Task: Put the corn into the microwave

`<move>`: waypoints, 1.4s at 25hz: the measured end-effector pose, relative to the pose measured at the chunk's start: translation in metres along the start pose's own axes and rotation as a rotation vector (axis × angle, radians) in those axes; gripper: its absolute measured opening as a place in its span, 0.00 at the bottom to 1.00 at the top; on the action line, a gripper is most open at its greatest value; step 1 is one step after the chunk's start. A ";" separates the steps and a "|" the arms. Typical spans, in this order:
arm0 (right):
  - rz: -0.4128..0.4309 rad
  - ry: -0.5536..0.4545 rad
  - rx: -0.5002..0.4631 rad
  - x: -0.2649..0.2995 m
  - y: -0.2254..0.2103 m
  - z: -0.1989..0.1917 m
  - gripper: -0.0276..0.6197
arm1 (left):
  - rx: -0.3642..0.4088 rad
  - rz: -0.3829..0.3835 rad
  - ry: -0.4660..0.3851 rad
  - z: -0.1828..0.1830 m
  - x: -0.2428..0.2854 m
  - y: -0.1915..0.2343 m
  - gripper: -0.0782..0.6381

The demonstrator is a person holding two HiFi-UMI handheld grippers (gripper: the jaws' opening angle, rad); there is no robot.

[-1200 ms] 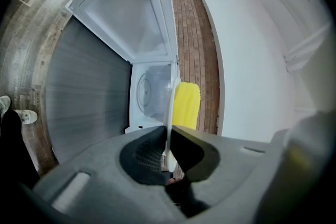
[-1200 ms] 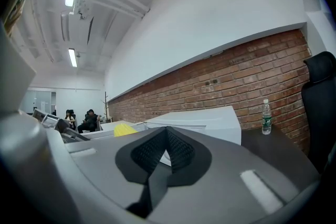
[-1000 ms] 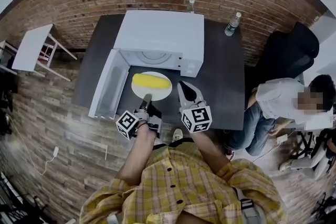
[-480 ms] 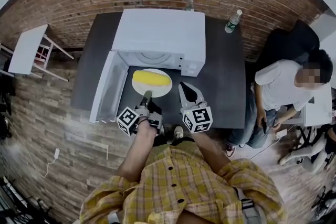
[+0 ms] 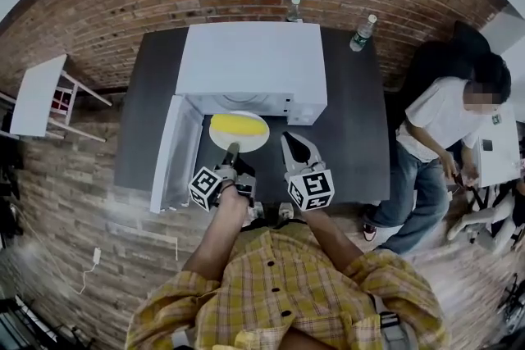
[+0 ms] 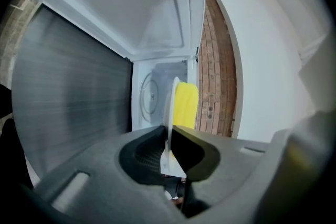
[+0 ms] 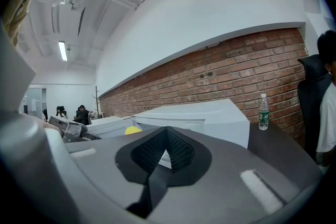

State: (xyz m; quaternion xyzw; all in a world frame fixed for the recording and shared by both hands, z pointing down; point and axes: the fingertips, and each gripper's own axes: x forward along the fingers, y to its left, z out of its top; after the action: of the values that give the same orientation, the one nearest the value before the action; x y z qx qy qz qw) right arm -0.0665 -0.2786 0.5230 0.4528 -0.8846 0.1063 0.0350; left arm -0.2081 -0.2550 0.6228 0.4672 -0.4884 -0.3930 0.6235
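A yellow corn cob [image 5: 238, 125] lies on a white plate [image 5: 251, 143] just in front of the open white microwave [image 5: 250, 61]. My left gripper [image 5: 232, 149] holds the plate's near rim; its jaws are opening slightly, with the rim still between the pads. In the left gripper view the plate [image 6: 169, 107] stands edge-on between the jaws of the left gripper [image 6: 169, 136], the corn [image 6: 186, 105] beyond, the microwave cavity [image 6: 153, 94] behind. My right gripper [image 5: 294, 140] hovers to the right of the plate, shut and holding nothing. In the right gripper view the right gripper [image 7: 167, 135] faces the microwave [image 7: 210, 115].
The microwave door [image 5: 171, 152] hangs open to the left over the dark table [image 5: 353, 127]. Two water bottles [image 5: 363, 32] stand at the table's back edge. A person [image 5: 435, 127] stands right of the table. A white side table [image 5: 37, 94] is at far left.
My left gripper has carried the plate with the corn forward, closer to the microwave opening. The right gripper followed a little. The person at right has stood up.
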 end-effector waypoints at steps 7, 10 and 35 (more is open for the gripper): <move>-0.019 0.010 0.001 0.014 -0.003 -0.006 0.05 | -0.009 0.014 -0.003 0.015 0.020 0.014 0.15; -0.019 0.018 -0.003 0.019 -0.002 -0.007 0.05 | -0.011 0.021 0.000 0.020 0.029 0.020 0.15; -0.049 0.068 0.007 0.043 -0.023 -0.023 0.05 | 0.008 0.146 -0.004 0.048 0.104 0.074 0.15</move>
State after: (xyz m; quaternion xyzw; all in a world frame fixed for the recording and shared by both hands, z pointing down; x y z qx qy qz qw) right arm -0.0736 -0.3210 0.5554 0.4706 -0.8711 0.1240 0.0662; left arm -0.2305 -0.3447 0.7235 0.4320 -0.5238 -0.3454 0.6479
